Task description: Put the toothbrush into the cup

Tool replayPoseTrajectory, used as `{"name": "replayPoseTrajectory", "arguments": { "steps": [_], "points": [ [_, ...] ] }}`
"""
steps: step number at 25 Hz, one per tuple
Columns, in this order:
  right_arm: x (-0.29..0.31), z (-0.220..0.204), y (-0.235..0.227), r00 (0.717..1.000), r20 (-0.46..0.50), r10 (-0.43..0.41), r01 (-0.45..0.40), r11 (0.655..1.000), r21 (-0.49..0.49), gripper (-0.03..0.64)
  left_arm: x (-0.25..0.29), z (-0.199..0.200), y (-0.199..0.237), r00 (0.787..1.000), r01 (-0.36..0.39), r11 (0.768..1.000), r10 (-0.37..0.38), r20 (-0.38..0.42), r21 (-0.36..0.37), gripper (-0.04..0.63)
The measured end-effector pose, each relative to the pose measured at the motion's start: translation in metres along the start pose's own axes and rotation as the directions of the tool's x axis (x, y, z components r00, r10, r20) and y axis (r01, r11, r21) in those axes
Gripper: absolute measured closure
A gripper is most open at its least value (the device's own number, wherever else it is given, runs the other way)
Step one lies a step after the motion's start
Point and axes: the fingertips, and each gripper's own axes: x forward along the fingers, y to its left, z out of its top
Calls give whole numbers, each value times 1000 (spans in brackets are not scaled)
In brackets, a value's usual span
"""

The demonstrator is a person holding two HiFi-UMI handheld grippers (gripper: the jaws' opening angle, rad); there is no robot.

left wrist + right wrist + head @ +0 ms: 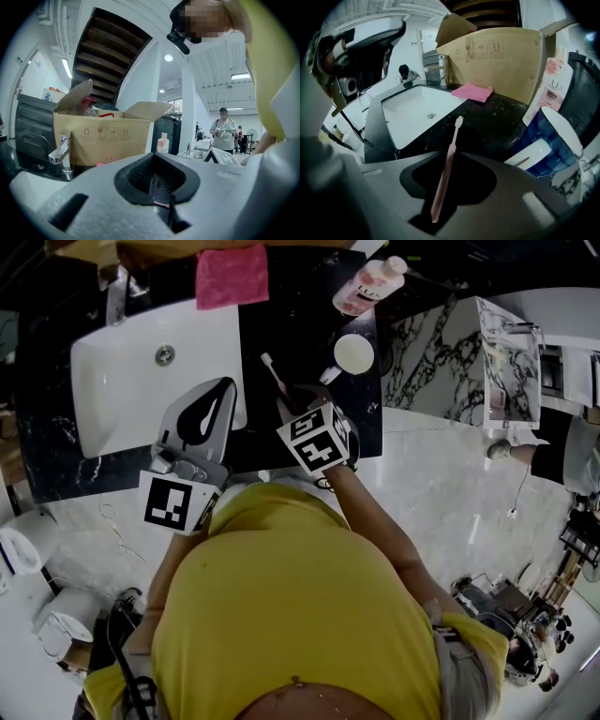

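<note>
A pink toothbrush (275, 376) lies on the black counter (309, 306) just right of the sink, bristle end pointing away from me. My right gripper (289, 401) tilts down over its handle end. In the right gripper view the toothbrush (446, 168) runs up between the jaws, with dark space on both sides of it, so the right gripper (450, 190) is open around it. The cup (354, 353) stands at the back right; it is blue with a white top (557, 149). My left gripper (211, 413) hovers over the sink's right edge, jaws together and empty (157, 183).
The white sink (122, 390) fills the left, with its tap (117, 296) behind. A pink cloth (232, 276) and a pink bottle (370, 284) sit at the back of the counter. A cardboard box (497, 56) stands behind them. A white object (529, 154) lies beside the cup.
</note>
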Motion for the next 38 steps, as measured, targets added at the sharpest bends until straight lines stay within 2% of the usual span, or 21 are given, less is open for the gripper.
{"name": "replayPoseTrajectory", "arguments": {
  "steps": [3,12,17,19,23,27,33,38],
  "points": [
    [2,0,4,999,-34,20,-21,999,-45,548,1,1,0,1000,5,1000,-5,8,3,594],
    [4,-1,5,985,-143,99,-116,987,-112,548,-3,-3,-2,1000,12,1000,-12,-19,-6,594],
    [3,0,5,988,-134,74,-95,982,-162,557,-3,-5,-7,999,31,999,-32,-22,-11,594],
    [-1,2,2,994,-103,45,-62,984,-169,557,-2,-4,-9,999,40,999,-41,-22,-12,594],
    [-14,13,-6,1000,1,10,-10,993,-119,557,1,-5,-14,998,58,998,-58,-23,-12,594],
    [-38,30,-16,988,147,-35,46,996,-72,557,5,-5,-21,996,81,997,-81,-26,-7,594],
    [-78,54,-25,937,338,-88,96,995,-7,557,16,3,-36,992,128,992,-128,-15,9,594],
    [-110,70,-35,869,475,-140,133,990,49,557,24,5,-50,987,163,987,-163,-16,15,594]
  ]
}}
